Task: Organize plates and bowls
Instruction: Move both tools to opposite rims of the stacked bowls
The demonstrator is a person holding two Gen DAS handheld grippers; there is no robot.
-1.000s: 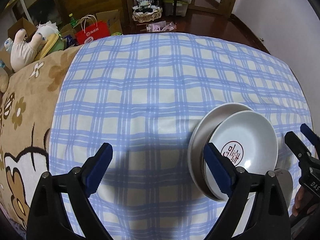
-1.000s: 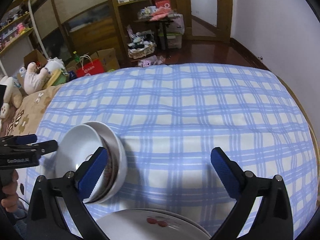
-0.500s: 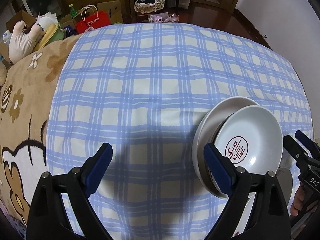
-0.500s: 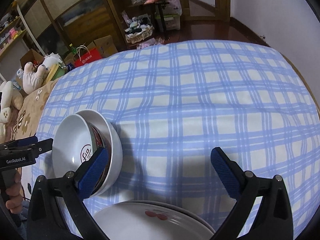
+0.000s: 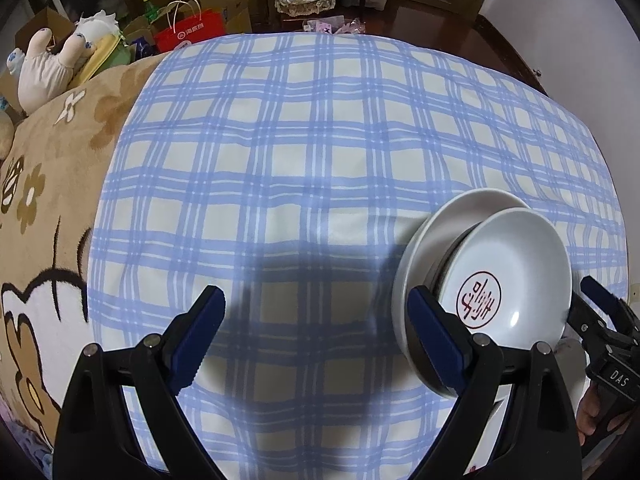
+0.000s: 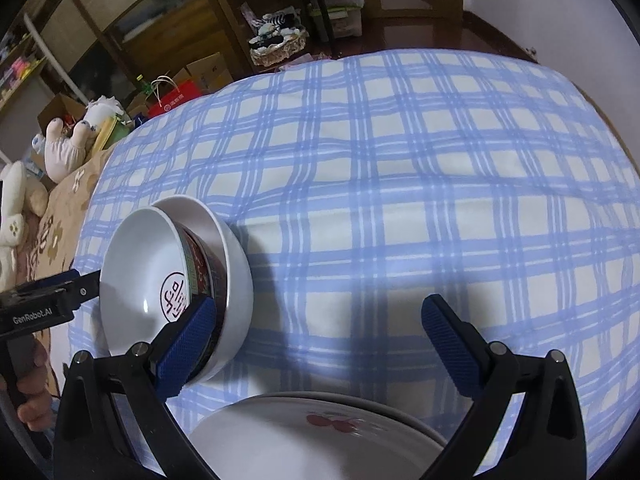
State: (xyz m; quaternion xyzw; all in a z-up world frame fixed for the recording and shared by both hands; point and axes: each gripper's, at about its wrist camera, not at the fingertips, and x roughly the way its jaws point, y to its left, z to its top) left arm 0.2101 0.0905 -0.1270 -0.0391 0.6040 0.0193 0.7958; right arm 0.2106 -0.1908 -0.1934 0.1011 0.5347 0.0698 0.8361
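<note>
A stack of white bowls (image 5: 472, 280) sits on the blue checked cloth; the top bowl (image 5: 508, 272) bears a red seal mark and leans toward the right. The stack also shows in the right wrist view (image 6: 168, 280), a dark red patterned bowl (image 6: 202, 268) nested inside. My left gripper (image 5: 316, 336) is open and empty, its right finger (image 5: 436, 336) beside the stack. My right gripper (image 6: 320, 344) is open and empty, its left finger (image 6: 184, 344) against the stack. A white plate with red cherries (image 6: 320, 440) lies under it.
The checked cloth (image 5: 320, 140) covers a round table. A brown flowered blanket (image 5: 48, 184) lies to the left with plush toys (image 5: 48, 68). A red paper bag (image 5: 188, 32), boxes and shelves stand on the floor beyond.
Both grippers have risen and pulled back a little; the stack of bowls looks smaller and lower in both views. The top bowl stays tilted.
</note>
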